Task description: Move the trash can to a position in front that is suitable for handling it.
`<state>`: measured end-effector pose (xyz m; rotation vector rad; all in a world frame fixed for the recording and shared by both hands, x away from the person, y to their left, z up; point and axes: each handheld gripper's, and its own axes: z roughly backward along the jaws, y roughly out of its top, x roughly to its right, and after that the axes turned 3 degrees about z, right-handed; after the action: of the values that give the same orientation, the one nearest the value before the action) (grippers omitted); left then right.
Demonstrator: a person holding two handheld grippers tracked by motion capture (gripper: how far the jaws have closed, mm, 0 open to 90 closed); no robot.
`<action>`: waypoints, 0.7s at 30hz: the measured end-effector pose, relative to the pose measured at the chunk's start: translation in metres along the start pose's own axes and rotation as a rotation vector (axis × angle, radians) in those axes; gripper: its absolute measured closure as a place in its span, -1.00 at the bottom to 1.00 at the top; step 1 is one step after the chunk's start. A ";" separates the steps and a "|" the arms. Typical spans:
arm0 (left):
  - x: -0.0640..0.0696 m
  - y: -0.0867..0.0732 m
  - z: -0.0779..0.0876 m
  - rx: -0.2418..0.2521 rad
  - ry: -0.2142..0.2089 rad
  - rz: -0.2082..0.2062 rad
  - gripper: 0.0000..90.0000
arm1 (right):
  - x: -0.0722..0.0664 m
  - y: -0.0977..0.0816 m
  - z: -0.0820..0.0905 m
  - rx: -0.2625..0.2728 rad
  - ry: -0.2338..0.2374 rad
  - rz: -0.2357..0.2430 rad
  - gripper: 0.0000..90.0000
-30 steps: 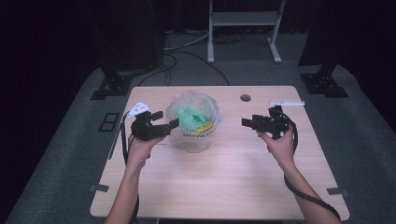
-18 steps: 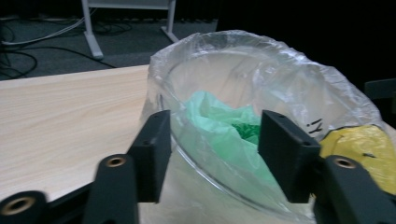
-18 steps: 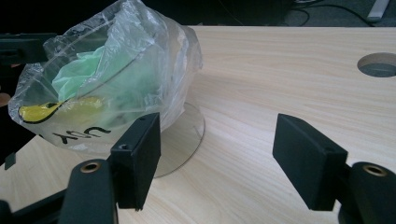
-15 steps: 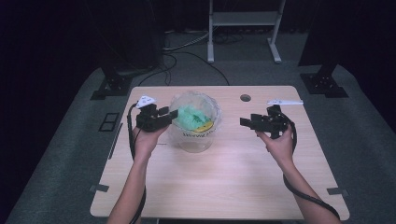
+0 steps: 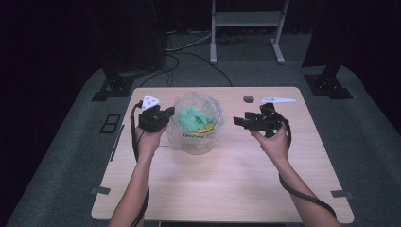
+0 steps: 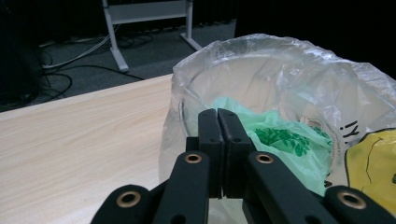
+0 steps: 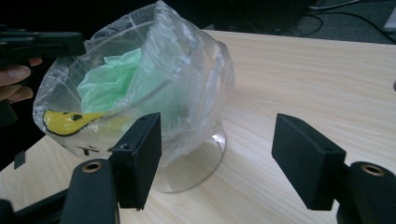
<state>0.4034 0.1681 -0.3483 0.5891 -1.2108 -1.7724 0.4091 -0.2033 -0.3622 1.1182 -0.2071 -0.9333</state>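
A clear glass bowl (image 5: 197,142) stands mid-table, lined with a clear plastic bag (image 5: 201,100) that holds a crumpled green bag (image 5: 193,116) and something yellow (image 5: 206,127). My left gripper (image 5: 169,112) is at the bag's left rim. Its jaws have just been closing and now meet (image 6: 217,114) on the film there, as far as I can tell. My right gripper (image 5: 239,121) hovers to the right of the bowl, open, with nothing between its pads (image 7: 219,135). Its jaws point at the bowl (image 7: 196,158) without touching it.
The wooden table (image 5: 227,189) has bare room in front of the bowl and a round cable hole (image 5: 248,99) at the back. Behind it are a grey metal stand (image 5: 246,19) and cables (image 5: 189,52) on the floor.
The left gripper's jaws went from wide open to shut at the bag's left rim. The right gripper drifted slightly toward the bowl and stayed open.
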 end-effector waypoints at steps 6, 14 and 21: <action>0.000 0.002 0.005 0.023 -0.035 -0.011 1.00 | -0.013 0.014 -0.012 0.002 0.026 0.017 -0.28; 0.002 0.006 0.012 0.056 -0.087 0.007 1.00 | -0.032 0.031 -0.030 -0.021 0.040 0.040 -0.28; 0.003 0.011 0.016 0.078 -0.111 0.017 1.00 | -0.039 0.040 -0.053 -0.070 0.015 0.046 -0.22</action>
<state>0.3946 0.1719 -0.3317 0.5294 -1.3625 -1.7696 0.4363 -0.1340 -0.3420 1.0509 -0.1859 -0.8850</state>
